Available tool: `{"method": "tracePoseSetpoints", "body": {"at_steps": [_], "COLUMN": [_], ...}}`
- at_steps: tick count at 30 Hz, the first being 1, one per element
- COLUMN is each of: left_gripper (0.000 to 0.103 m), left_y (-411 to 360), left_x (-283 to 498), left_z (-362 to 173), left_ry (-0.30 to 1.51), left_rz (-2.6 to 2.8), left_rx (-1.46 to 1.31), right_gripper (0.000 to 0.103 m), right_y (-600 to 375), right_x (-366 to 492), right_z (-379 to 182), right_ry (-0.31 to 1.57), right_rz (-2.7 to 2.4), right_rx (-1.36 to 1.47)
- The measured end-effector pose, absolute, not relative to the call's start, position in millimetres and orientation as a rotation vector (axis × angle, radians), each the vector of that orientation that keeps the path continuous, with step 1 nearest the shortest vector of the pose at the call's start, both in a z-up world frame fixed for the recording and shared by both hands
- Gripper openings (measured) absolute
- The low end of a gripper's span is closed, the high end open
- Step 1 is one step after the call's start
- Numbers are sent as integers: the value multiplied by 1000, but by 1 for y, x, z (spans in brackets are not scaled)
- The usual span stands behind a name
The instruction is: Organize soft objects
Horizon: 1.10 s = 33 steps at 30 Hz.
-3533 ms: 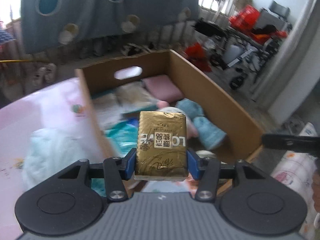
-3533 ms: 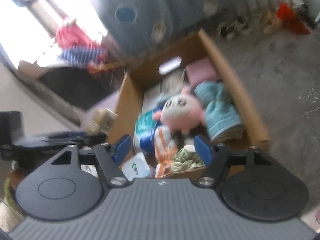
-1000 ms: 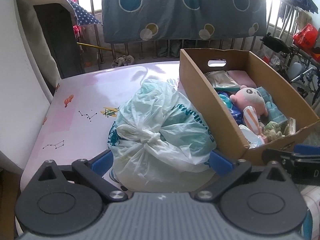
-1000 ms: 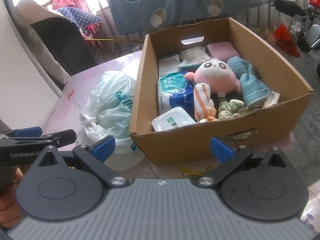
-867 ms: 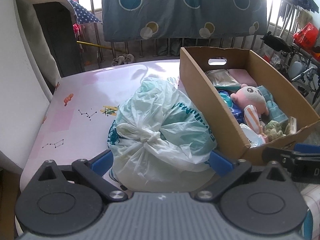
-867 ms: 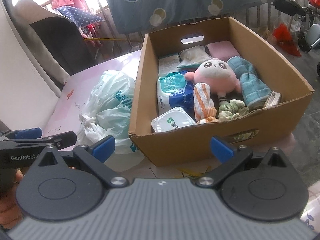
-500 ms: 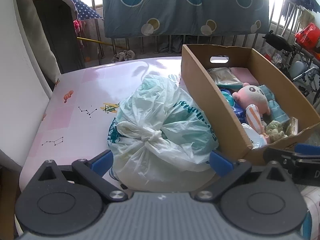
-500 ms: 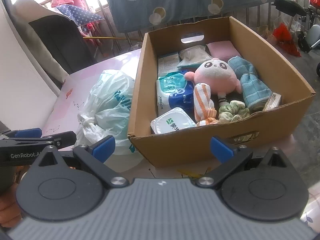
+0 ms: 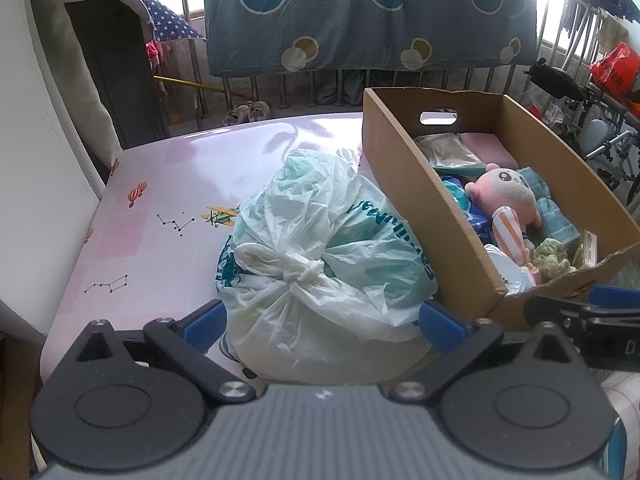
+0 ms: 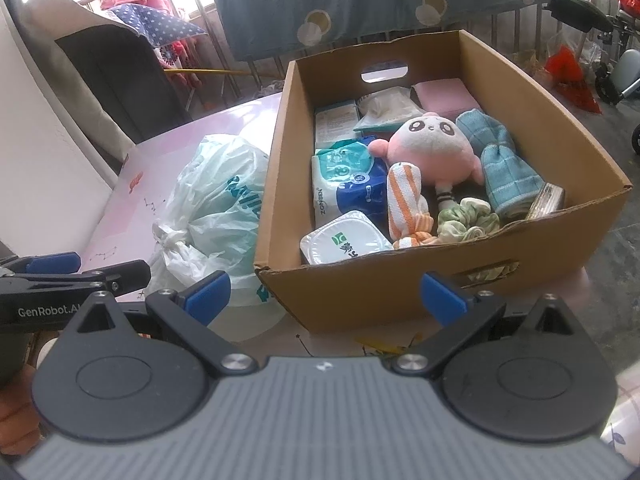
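A tied white-and-green plastic bag (image 9: pixel 320 240) lies on the pink table (image 9: pixel 172 184), against the left wall of a cardboard box (image 9: pixel 420 200). My left gripper (image 9: pixel 323 320) is open wide, and the bag's near bulge sits between its blue fingertips. My right gripper (image 10: pixel 325 291) is open and empty, just before the box's front wall (image 10: pixel 400 280). In the box lie a pink plush (image 10: pixel 424 148), a blue towel (image 10: pixel 500 160), a gold tissue pack (image 10: pixel 546 200), a green scrunchie (image 10: pixel 468 216), an orange striped cloth (image 10: pixel 406 200) and wipes packs (image 10: pixel 352 184).
A white wall borders the table on the left (image 9: pixel 36 200). Behind the table stand a railing and a hanging blue dotted sheet (image 9: pixel 360 20). A hand (image 10: pixel 16 412) holds the left gripper's handle at the lower left of the right wrist view. The floor drops away right of the box.
The gold tissue pack that my left gripper held over the box now lies in the box's front right corner. Both grippers have drawn back and stand open; over the last second they hardly move.
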<state>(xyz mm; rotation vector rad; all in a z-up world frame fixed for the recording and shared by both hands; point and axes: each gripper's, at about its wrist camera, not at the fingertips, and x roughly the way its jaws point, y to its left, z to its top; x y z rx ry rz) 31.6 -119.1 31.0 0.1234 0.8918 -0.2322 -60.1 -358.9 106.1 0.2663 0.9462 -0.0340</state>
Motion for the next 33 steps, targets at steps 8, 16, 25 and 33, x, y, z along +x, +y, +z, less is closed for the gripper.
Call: {"method": "tracePoseSetpoints", "body": {"at_steps": [8,16,25,33], "left_gripper": [103,103,103,103], "left_y": [-119,-120,-119,-119], "left_x": [32,32,32,32], "left_z": [31,29,29,30], "left_ry": [893,900,900,899], "left_rz": [-234,-231,-230,-225], "left_rx": [124,123,122,122], "right_gripper": [102,102,102,102], "right_y": [-359,-358,-357,-357], "right_x": [-59,-59,-59,-59], "right_z": [106,105,105,105], "right_ry": [951,951,951,951], "right_rz": [-30,-30,-29,-29], "right_rx": [265,265,266,265]}}
